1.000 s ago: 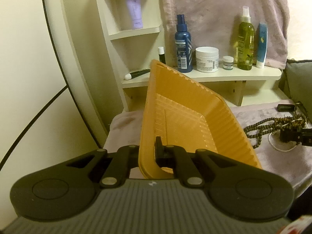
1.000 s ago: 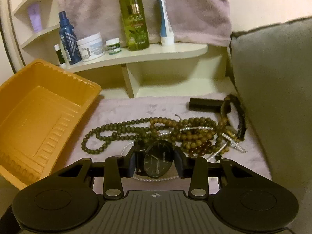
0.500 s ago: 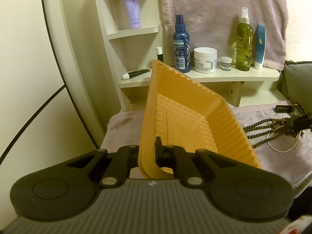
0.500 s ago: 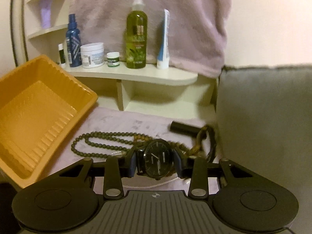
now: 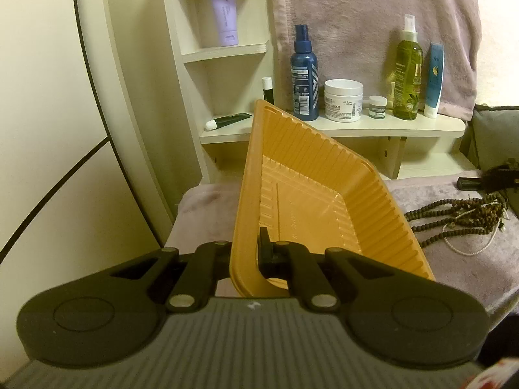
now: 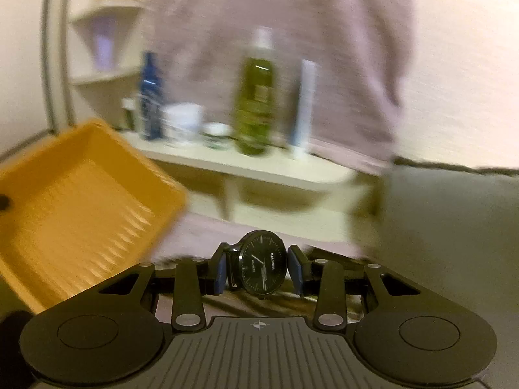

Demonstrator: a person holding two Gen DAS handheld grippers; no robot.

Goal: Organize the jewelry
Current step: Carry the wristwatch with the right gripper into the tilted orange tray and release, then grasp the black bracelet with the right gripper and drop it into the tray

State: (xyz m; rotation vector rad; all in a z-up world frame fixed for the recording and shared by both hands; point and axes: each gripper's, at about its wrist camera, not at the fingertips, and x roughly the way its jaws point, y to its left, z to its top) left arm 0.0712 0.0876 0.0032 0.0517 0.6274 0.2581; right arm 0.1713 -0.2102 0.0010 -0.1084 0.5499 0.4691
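Note:
My left gripper (image 5: pixel 248 254) is shut on the near rim of an orange plastic tray (image 5: pixel 311 207), which it holds tilted with one side raised. The tray (image 6: pixel 81 214) also fills the left of the blurred right wrist view. A black wristwatch (image 6: pixel 261 267) sits face-up between the blue pads (image 6: pixel 219 272) of my right gripper (image 6: pixel 259 272), shut on its case and lifted off the cloth. Brown bead necklaces (image 5: pixel 460 220) and a thin white chain (image 5: pixel 467 249) lie tangled on the mauve cloth (image 5: pixel 454 269) to the tray's right.
A cream shelf (image 5: pixel 389 128) behind carries a blue spray bottle (image 5: pixel 305 77), a white cream jar (image 5: pixel 343 100), a small jar (image 5: pixel 378 107), a green oil bottle (image 5: pixel 407 74) and a blue tube (image 5: pixel 434 79). A grey cushion (image 6: pixel 454 227) rises at the right. A black cylinder (image 5: pixel 470 182) lies near the beads.
My right gripper has risen with the watch, lifting it clear of the bead pile, and has rolled; its view is now blurred. The left gripper and tray have stayed put.

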